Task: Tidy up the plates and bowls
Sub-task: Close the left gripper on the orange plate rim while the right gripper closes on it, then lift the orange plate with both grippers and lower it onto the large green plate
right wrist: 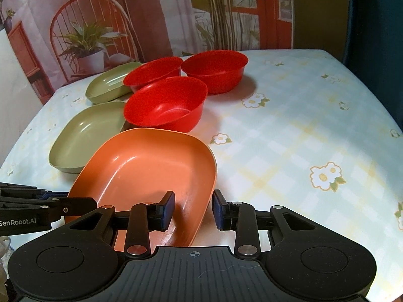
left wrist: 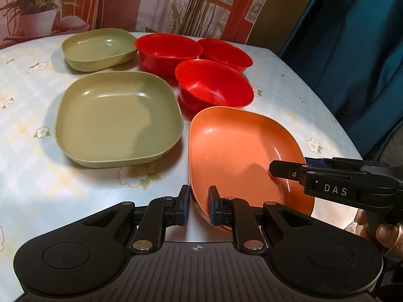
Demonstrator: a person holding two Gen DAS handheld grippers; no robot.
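The orange plate (left wrist: pixel 234 151) sits at the near edge of the table (left wrist: pixel 27 166), with both grippers straddling its rim. The left gripper (left wrist: pixel 199 205) has one finger inside the plate and one outside, jaws parted, not pressing. The right gripper (right wrist: pixel 193 210) stands likewise across the opposite rim, jaws apart. Just beyond the plate are three red bowls (right wrist: pixel 166 105), clustered close together. To their left lie two green plates (left wrist: pixel 118 120), one behind the other.
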